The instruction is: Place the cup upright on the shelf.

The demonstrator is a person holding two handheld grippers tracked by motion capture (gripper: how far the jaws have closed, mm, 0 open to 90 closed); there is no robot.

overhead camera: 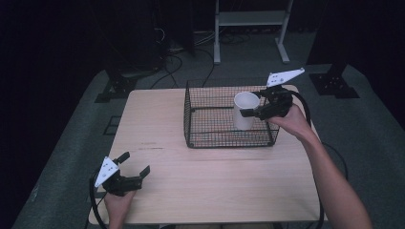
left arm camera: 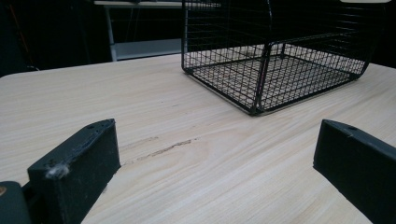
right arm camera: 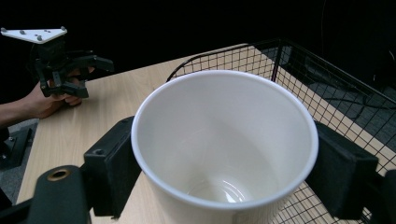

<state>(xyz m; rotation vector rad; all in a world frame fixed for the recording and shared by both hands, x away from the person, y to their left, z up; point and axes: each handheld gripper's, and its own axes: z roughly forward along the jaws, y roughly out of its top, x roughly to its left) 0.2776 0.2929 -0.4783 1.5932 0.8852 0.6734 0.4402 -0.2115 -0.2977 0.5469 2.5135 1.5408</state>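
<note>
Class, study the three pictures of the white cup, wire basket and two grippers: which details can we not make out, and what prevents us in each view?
- Whether the white cup rests on the wire basket floor: high view, too small; right gripper view, the cup's own wall hides its base.
- Basket's top: left gripper view, cut by the upper edge.
- Room beyond the table: too dark.

Dim, dark surroundings; table [overhead camera: 215,186] evenly lit; slightly soft, grainy focus.

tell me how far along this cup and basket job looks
Done: the right gripper is shut on the white cup, upright over the wire basket. In hand: carrying it; whether it touches the basket floor is unclear. Left, probably: letting it go. The left gripper sits open near the table's front edge.
</note>
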